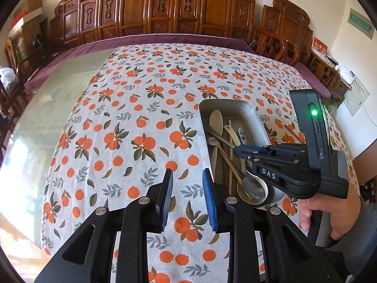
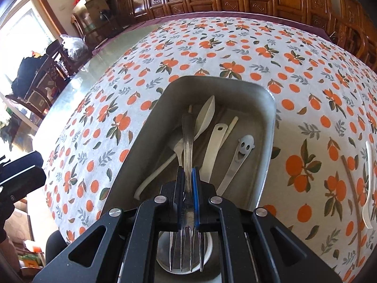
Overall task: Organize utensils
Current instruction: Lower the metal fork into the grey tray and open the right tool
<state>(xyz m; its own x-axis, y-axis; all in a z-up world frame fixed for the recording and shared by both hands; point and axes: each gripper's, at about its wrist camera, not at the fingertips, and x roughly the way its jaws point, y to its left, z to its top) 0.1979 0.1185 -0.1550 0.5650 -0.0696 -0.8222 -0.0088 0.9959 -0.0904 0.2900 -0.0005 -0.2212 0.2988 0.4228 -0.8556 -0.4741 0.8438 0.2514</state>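
Fingers first: right gripper (image 2: 188, 184) pads pinched tight on a metal fork (image 2: 187, 146), handle poking fwd over the tray, tines pointing back toward the cam; left gripper (image 1: 187, 198) fingers spread apart w/ nothing between, just tablecloth (image 1: 132, 108) under them. Biggest item is the table w/ the orange-print cloth, carved wooden cabinets (image 1: 179, 7) behind it. On the cloth sits a metal tray (image 2: 271, 127), rectangular w/ rounded corners. Inside: metal spoon (image 1: 249, 184) w/ its bowl at the near end over a small white dish (image 1: 262, 192), pale wooden spoon (image 1: 216, 120), white spoons & a chopstick, plus a grey smiley-face utensil (image 2: 245, 146) along the right side. Outside the tray, far right in the right wrist view, a white spoon (image 2: 368, 186) & a wooden chopstick (image 2: 353, 188) lie on the cloth. Right gripper is angled down over the tray's near end, person's hand (image 1: 329, 214) wrapped round its grip. Left gripper tilts down just left of the tray.
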